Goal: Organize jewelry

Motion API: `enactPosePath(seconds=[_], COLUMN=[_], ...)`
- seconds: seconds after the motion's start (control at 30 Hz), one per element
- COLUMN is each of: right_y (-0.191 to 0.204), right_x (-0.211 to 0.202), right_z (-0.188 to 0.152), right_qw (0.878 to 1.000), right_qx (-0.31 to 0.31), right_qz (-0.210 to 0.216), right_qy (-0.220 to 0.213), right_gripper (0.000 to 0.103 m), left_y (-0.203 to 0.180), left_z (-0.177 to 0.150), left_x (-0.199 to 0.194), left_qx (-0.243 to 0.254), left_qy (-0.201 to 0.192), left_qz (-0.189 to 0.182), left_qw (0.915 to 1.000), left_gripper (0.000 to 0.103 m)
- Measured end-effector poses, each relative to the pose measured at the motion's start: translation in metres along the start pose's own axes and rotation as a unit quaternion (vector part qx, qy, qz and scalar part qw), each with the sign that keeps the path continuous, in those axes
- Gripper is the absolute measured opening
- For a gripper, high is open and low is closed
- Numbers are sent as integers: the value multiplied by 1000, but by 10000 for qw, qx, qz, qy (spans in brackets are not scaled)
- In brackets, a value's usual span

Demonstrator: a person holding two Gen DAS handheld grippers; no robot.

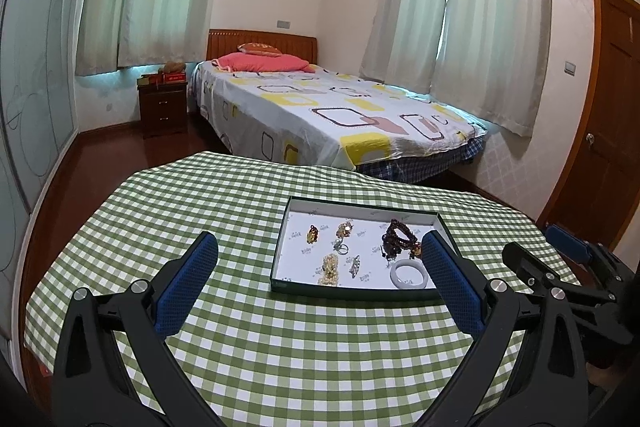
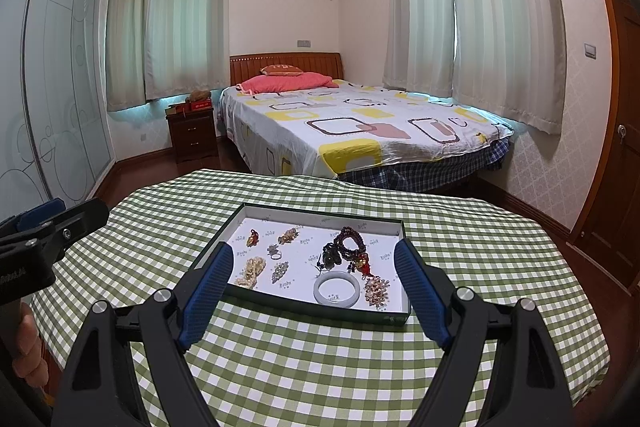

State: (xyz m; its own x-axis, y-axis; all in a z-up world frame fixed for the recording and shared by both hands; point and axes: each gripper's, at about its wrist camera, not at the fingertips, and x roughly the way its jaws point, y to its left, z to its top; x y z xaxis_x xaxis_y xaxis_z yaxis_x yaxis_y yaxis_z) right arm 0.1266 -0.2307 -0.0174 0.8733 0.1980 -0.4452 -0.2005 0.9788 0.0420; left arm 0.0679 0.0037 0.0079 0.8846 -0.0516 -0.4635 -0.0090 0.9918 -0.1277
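Jewelry is laid out, pieces mostly apart, inside a shallow dark-green cardboard tray with white lining point(image 2: 304, 311) on the green-and-white checked tablecloth point(image 2: 320, 367); white stone bangle point(image 2: 337, 292) and dark wooden bead strands point(image 2: 348, 247) are seen at its right. Left gripper point(image 1: 320, 287) and right gripper point(image 2: 314, 291) are held above the near edge, jaws spread wide, nothing gripped; probably kept back so the tray is seen whole.

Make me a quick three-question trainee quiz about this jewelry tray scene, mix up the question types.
1. True or false: the left gripper is shut on a bracelet.
2. Which piece lies in the tray? A) watch B) white bangle C) scissors
3. Fill in: the tray sits on a green and white ____ tablecloth.

Key: 1 false, both the left and the right gripper are open and empty; 2 B; 3 checked.
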Motion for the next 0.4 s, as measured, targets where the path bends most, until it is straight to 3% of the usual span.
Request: enactPosePath(seconds=[0.4], right_y=[-7], right_x=[7], right_z=[-3], right_qw=[10000], right_qx=[27], right_qz=[-54], right_qy=[47], right_gripper=[80], left_y=[14], left_z=[-5], left_x=[23], left_qx=[-50], left_qy=[273], left_qz=[184], left_qw=[9994], left_gripper=[99])
